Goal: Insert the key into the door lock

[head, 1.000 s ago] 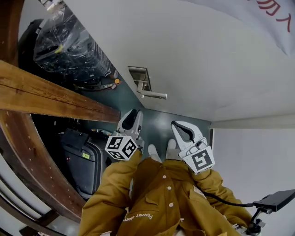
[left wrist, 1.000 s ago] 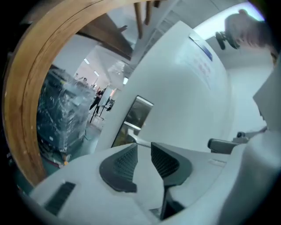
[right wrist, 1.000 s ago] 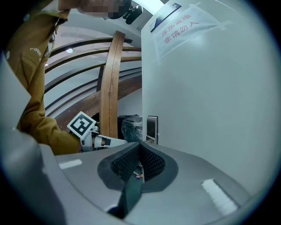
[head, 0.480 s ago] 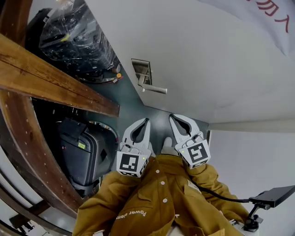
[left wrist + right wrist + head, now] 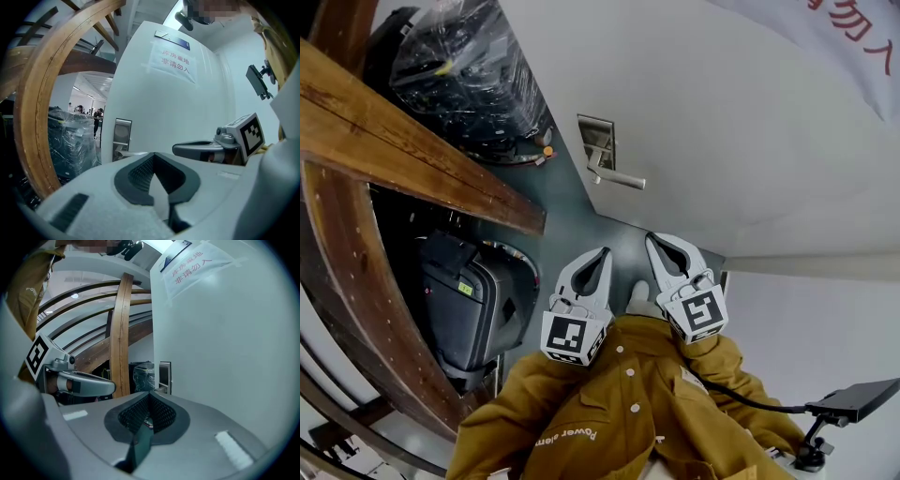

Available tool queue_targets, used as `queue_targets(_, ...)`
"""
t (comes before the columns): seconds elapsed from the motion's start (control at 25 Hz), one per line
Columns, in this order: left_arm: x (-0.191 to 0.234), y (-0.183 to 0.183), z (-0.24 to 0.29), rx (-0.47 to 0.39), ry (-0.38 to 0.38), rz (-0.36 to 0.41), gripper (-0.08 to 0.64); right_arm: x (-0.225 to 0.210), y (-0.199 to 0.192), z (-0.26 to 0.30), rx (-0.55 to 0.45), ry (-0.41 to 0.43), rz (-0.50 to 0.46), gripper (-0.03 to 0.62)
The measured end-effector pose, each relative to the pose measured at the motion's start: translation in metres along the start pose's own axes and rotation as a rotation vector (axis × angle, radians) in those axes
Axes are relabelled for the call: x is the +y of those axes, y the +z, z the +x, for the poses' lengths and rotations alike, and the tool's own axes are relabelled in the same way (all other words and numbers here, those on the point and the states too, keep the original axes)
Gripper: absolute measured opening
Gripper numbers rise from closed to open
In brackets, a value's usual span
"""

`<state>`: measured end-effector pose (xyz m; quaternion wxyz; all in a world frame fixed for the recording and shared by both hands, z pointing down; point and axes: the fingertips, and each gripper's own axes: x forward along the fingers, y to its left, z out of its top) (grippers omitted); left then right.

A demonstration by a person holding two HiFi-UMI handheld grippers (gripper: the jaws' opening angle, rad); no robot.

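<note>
The white door (image 5: 722, 122) carries a steel lock plate (image 5: 596, 136) with a lever handle (image 5: 622, 179) below it. Both grippers hover side by side short of the door and point toward it. My left gripper (image 5: 602, 251) is shut, tips together (image 5: 153, 155), with nothing between them. My right gripper (image 5: 656, 239) is shut too (image 5: 149, 393). A small reddish metal piece (image 5: 147, 423), which I take for the key, sits in the hollow behind its tips. The lock plate (image 5: 164, 373) shows just beyond the right gripper's tips, and in the left gripper view the plate (image 5: 122, 133) lies left of the jaws.
A thick curved wooden beam (image 5: 412, 169) runs along the left. Behind it stand plastic-wrapped dark goods (image 5: 469, 75) and a black case (image 5: 459, 300). A paper sign (image 5: 174, 58) hangs high on the door. A black device on a stand (image 5: 853, 403) is at lower right.
My left gripper has swung in closer beside the right one and rolled a little. The right gripper has kept its place. The head view has shifted slightly.
</note>
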<state>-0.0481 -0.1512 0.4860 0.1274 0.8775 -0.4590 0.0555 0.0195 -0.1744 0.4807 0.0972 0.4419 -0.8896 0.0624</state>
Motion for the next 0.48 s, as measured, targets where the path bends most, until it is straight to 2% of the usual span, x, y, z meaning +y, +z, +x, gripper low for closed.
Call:
queue_targets(0.16, 0.003, -0.0012, -0.0013, 0.0, 0.001, -0.023, 0.002, 0.0035, 0.0013, 0.0033, -0.04, 0.021, -0.014, 0.005)
queue_targets(0.36, 0.0048, -0.004, -0.0004, 0.002, 0.004, -0.047, 0.002, -0.0002, -0.0008, 0.0021, 0.01, 0.005, -0.001, 0.005)
queue_targets(0.48, 0.0032, -0.0048, 0.0008, 0.004, 0.007, -0.053, 0.002, -0.001, -0.0037, -0.0012, 0.0, 0.013, 0.001, 0.005)
